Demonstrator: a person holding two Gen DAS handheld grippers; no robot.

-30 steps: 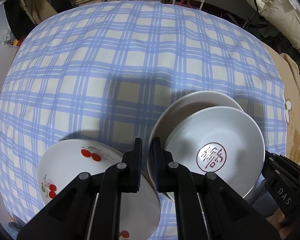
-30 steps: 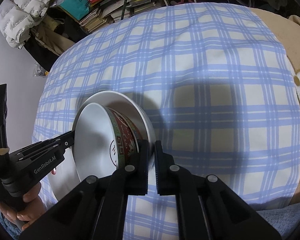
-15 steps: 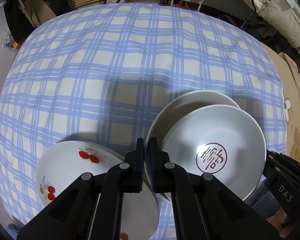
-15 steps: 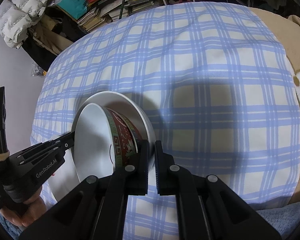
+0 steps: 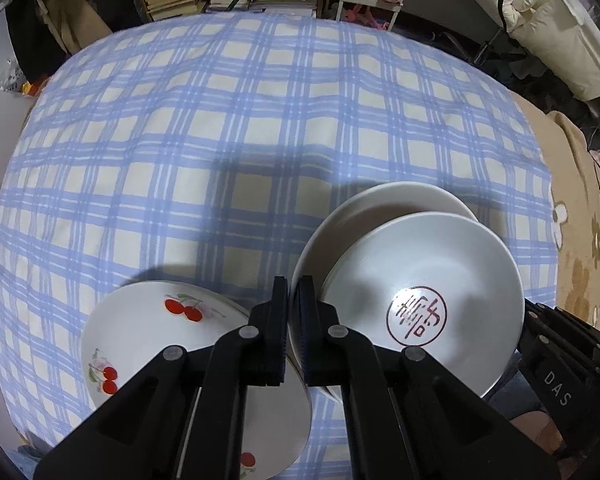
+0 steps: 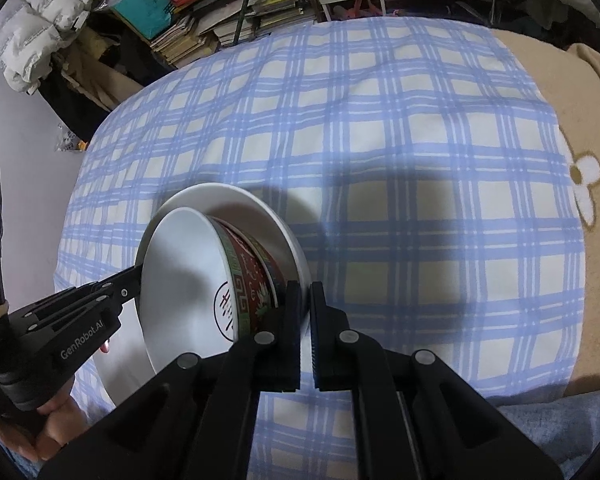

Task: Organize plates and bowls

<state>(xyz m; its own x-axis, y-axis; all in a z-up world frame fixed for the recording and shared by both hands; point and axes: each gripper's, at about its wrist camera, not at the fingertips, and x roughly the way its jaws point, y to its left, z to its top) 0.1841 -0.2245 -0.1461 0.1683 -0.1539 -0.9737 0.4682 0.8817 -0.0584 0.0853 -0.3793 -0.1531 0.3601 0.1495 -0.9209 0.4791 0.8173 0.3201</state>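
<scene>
My left gripper (image 5: 294, 316), at lower centre of its own view, is clamped on the left rim of a plain white plate (image 5: 384, 208); its jaws stand nearly together with only the thin rim between them. My right gripper (image 6: 305, 332), lower centre of the right wrist view, is likewise clamped, on the opposite rim of the same plate (image 6: 260, 210). The plate is thus held between both grippers, and it carries a bowl (image 5: 416, 300) with a white interior, a red seal mark at its bottom and a red patterned outer wall (image 6: 256, 276). In the right wrist view plate and bowl appear steeply tilted, though the fisheye may exaggerate this. To the lower left of the left wrist view, a cherry plate (image 5: 152, 336) lies on the blue checked cloth (image 5: 260, 120) of the bed; I cannot tell whether the held plate touches it or passes above it. Beyond the cloth, stacked books (image 6: 228, 20) and bedding fill the upper edge of both views. I judge the step in hand to be carrying the plate-and-bowl pair for stacking, probably onto the cherry plate. The next move calls for levelling the pair, keeping both grips equally firm so the bowl does not slide, centring it over the cherry plate, lowering, then releasing both rims together.
</scene>
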